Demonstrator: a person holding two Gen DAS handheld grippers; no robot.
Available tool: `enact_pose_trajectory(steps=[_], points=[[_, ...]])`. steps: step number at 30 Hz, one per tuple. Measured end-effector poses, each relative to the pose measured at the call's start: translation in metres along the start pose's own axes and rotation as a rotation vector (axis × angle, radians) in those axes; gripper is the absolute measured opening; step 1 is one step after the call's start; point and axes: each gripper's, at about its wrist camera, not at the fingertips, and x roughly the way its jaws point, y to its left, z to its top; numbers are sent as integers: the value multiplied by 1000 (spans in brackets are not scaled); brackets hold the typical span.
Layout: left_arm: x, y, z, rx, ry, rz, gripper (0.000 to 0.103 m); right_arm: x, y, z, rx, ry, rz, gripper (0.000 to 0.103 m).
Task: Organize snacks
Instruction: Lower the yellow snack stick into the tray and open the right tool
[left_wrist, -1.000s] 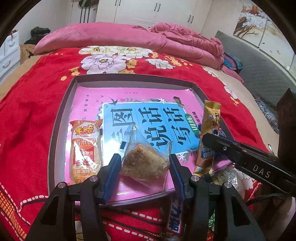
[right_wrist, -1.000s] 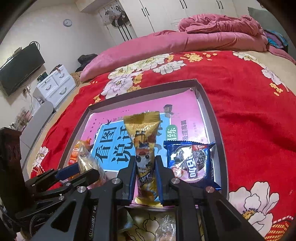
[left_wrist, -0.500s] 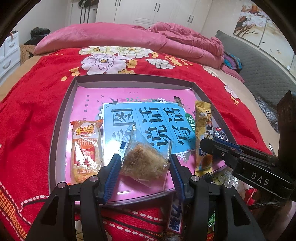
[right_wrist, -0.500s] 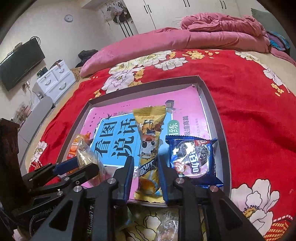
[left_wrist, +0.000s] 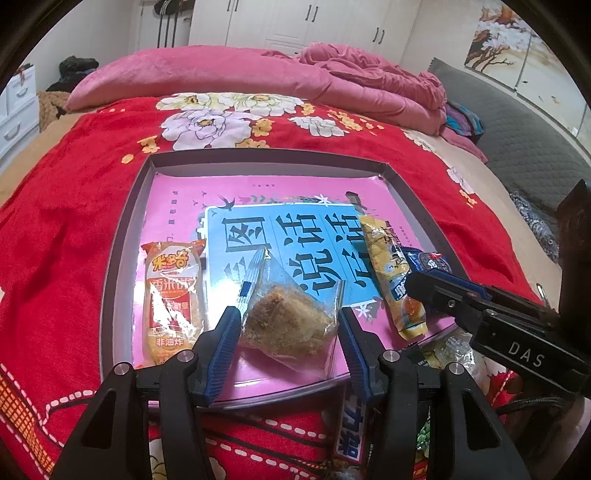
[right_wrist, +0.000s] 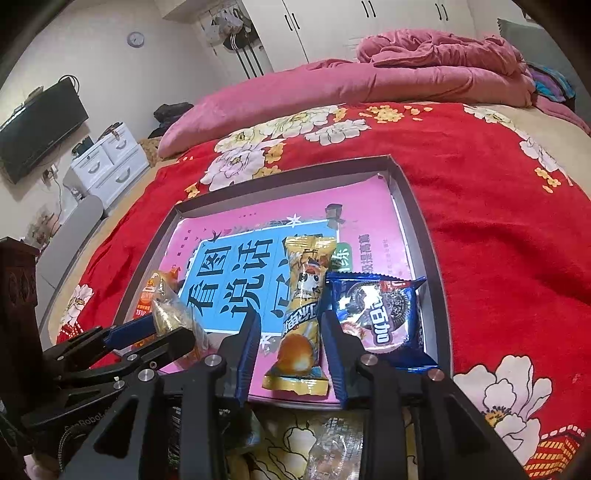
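Your left claw (left_wrist: 290, 334) stands with its jaws spread either side of the clear pack (left_wrist: 291, 317); gaps show at both pads, so it grips nothing, and the pack lies on the tray floor between them. Your right claw (right_wrist: 291, 345) is likewise parted around the lower end of the yellow bar (right_wrist: 301, 317), which rests flat on the tray (right_wrist: 417, 221) with daylight on both sides; I judge both snacks set down and let go.

The snacks run in a row along the tray's near edge, each long side pointing away from the claws; that looks like deliberate lining-up, leaving the far half of the tray free. Left of your left claw lies the orange pack (left_wrist: 171, 299); just right of your right claw, the blue cookie pack (right_wrist: 380, 314).

Writing: the orange pack reads 米多奇, 香米饼 and 非油炸; the tray's liner shows large black characters 看图说话 on a blue panel; the yellow bar's print is too distorted to read; the cookie pack's white lettering is upside down and unclear; the right claw's body, seen from the left camera, is marked DAS.

More wrappers (right_wrist: 332, 446) wait on the bed below the claws, outside the tray.
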Motion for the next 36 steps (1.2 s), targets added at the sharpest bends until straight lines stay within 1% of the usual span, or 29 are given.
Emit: enact_pose_trajectory(steps=[11,13,15,19,23,29,36], points=[[-3,1,1,0,-6,0,57,-6,-2,2,4,-24,-2,36],[-5,2,2,-4,-14,-3,59,-8,-2,2,4,-31,-1,37],[-8,3,3,-9,-27,-5,63,-10,-2,3,3,-40,-1,42],[-12,6,5,-20,-45,-8,66,-13,-2,4,3,-57,1,42],[-18,5,6,-7,-69,23,68,-15,-1,6,0,-73,1,47],[-23,7,7,0,-90,35,72,-19,-1,7,-4,-91,0,50],[-28,10,8,-15,-106,29,73,-23,-3,8,3,-110,-3,51]])
